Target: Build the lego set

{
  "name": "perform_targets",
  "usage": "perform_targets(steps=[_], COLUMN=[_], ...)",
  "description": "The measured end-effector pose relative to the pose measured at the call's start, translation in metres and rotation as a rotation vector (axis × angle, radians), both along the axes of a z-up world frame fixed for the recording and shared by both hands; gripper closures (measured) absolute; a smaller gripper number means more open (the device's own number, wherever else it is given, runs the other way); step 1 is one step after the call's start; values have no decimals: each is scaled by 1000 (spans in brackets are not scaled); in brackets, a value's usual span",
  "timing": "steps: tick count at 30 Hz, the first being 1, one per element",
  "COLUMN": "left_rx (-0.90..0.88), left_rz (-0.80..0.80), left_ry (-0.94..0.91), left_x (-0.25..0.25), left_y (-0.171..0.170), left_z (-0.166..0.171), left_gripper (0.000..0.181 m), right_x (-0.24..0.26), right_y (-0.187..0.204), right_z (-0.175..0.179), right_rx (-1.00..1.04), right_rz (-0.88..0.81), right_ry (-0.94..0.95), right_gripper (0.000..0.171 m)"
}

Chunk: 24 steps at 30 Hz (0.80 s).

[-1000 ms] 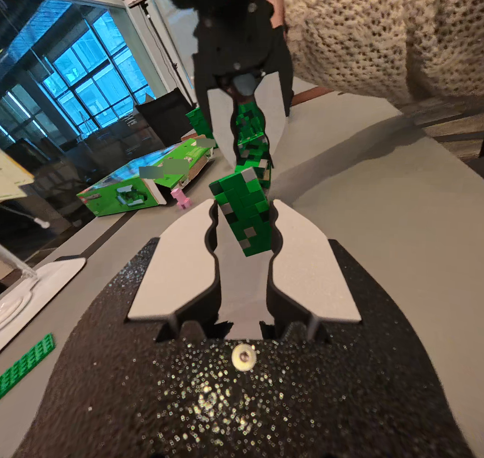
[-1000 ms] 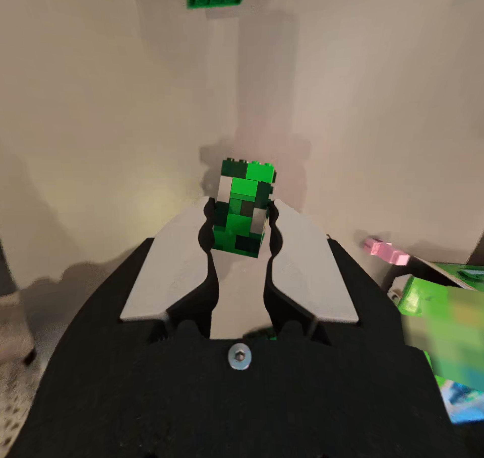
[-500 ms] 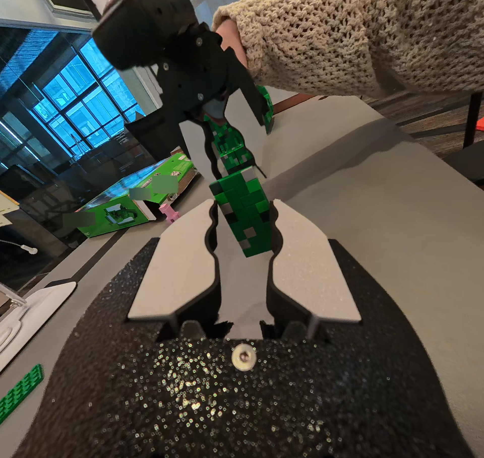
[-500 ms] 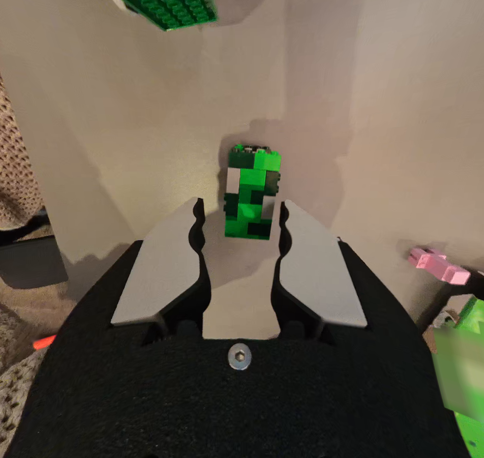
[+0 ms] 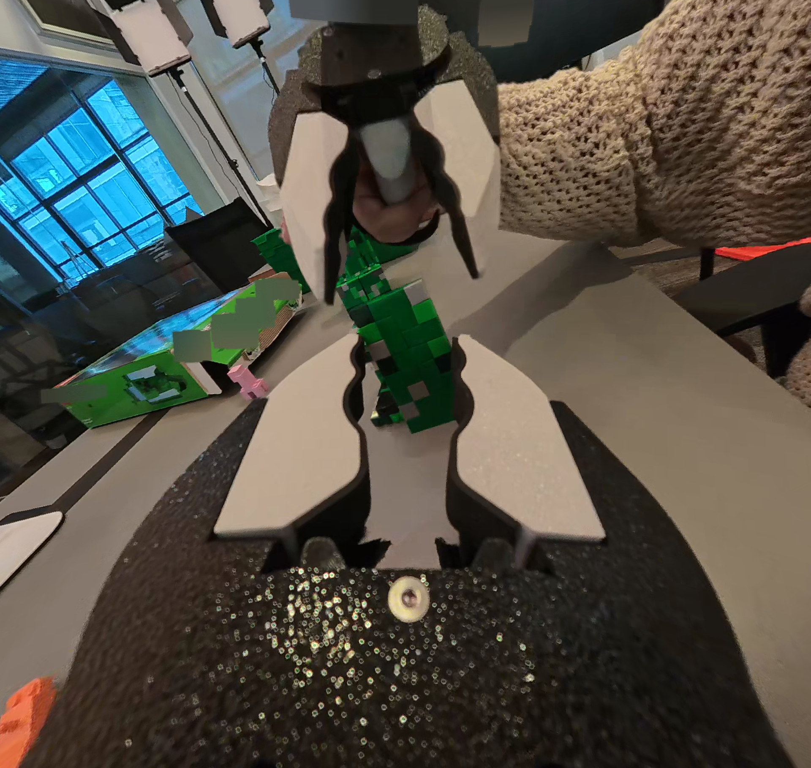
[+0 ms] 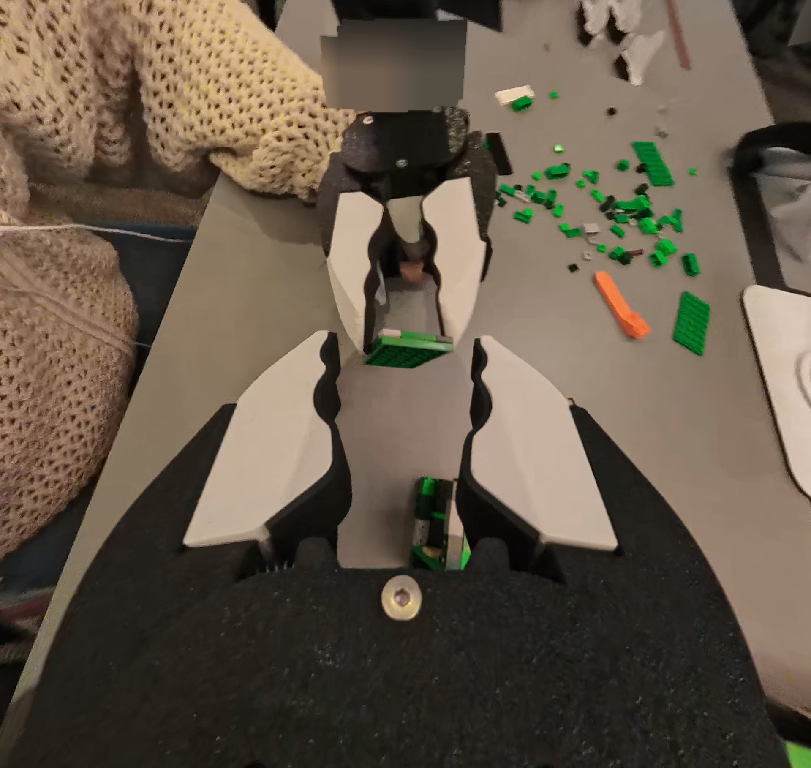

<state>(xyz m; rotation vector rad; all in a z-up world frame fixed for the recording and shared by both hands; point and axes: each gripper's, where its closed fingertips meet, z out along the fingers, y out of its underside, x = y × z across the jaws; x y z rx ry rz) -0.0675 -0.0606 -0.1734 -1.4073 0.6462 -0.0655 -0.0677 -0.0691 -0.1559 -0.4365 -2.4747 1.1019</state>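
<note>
My left gripper (image 5: pixel 408 352) is shut on a pixel-patterned green brick block (image 5: pixel 410 365) and holds it tilted above the grey table (image 5: pixel 614 396). It also shows in the right wrist view (image 6: pixel 408 338), facing me with the block's studded end (image 6: pixel 410 349) toward the camera. My right gripper (image 6: pixel 403 347) is open and empty; in the left wrist view it hangs (image 5: pixel 401 286) above and behind the block. A second green brick column (image 6: pixel 434 523) sits on the table below the right gripper's finger bases, also seen behind the held block (image 5: pixel 364 273).
Several loose green bricks (image 6: pixel 614 216), two green plates (image 6: pixel 691 323), (image 6: pixel 651 169) and an orange brick separator (image 6: pixel 621 303) lie at the right. The green set box (image 5: pixel 145 378) and a pink piece (image 5: pixel 248 385) lie at the left. Knit sleeves (image 6: pixel 153 66) flank the grippers. Only a small space, under 4 cm, lies between the two pairs of fingers. Left tips and right tips are each some 25 cm from the orange brick separator (image 6: pixel 621 303).
My right gripper opened, let go of the green column and drew up and back to face the left gripper. The left gripper still holds its block.
</note>
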Motion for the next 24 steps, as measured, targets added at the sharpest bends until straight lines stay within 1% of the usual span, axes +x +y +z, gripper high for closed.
perform_targets(steps=[3,4,6,7,10,13,15,18,20,24], left_rx=[8,10,10,9,-8,-43,-73,-130,-159,-207], left_rz=[-14,-15,-14,-12,-5,39,84,133,168,208], left_ry=[-17,-23,-26,-24,-10,19,48,84,89,59], left_x=[1,1,0,0,0,-2,-7,-15,-22,-32], left_y=[-3,-4,-4,-3,-2,4,8,10,11,13], left_z=[2,3,3,3,0,-6,-11,-20,-24,-27], left_gripper=[145,145,144,145,145,144,135,125,122,122], right_x=[-6,-8,-8,-8,-7,-9,-11,-19,-24,-35], right_y=[-3,-2,-3,-3,-1,5,10,22,29,43], right_z=[-8,-10,-11,-12,-14,-21,-26,-40,-48,-64], right_rx=[46,48,16,4,8,43,75,167,223,298], right_rz=[4,0,-3,-4,-4,-18,-33,-65,-82,-119], right_ry=[-21,-23,-42,-50,-40,-36,-38,-39,-48,-106], right_gripper=[115,118,132,134,135,135,135,135,135,135])
